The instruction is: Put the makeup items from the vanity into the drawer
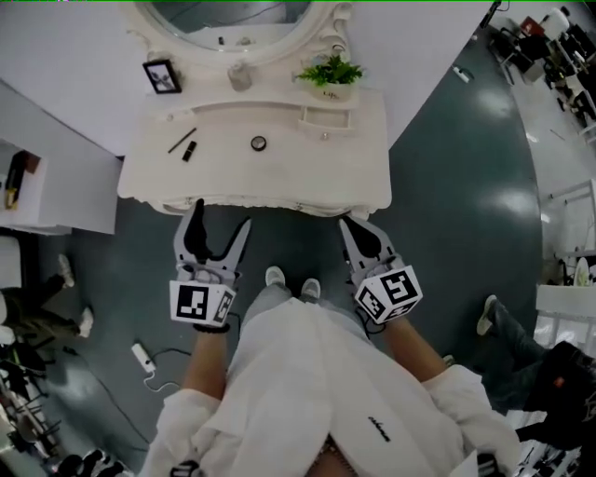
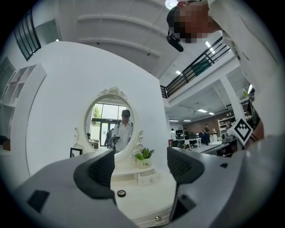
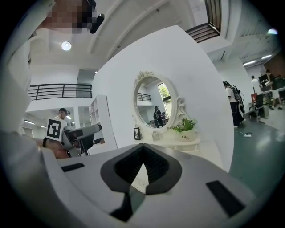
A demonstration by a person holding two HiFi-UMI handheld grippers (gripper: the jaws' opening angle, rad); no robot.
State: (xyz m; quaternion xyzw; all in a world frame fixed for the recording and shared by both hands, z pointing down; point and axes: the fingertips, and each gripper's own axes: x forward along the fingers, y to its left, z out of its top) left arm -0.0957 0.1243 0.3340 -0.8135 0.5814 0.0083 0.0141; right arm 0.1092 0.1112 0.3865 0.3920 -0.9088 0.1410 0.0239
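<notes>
Makeup lies on the white vanity point(image 1: 354, 177): a thin black pencil point(image 1: 182, 140), a short dark lipstick point(image 1: 189, 150) and a round black compact point(image 1: 259, 143). The compact point(image 2: 121, 193) also shows in the left gripper view, beyond the jaws. My left gripper point(image 1: 223, 216) hangs just in front of the vanity's front edge, open and empty. My right gripper point(image 1: 347, 224) is at the same edge further right, shut on nothing; in its own view the right gripper point(image 3: 142, 149) has its fingertips meeting. A drawer knob point(image 2: 156, 218) shows on the vanity front, with the drawer closed.
On the vanity's back stand an oval mirror point(image 1: 233, 19), a potted plant point(image 1: 331, 74), a small picture frame point(image 1: 162, 75) and a pale jar point(image 1: 240, 74). A small upper drawer point(image 1: 321, 116) sits under the plant. A white shelf point(image 1: 37, 186) stands to the left. Cables lie on the floor point(image 1: 140, 354).
</notes>
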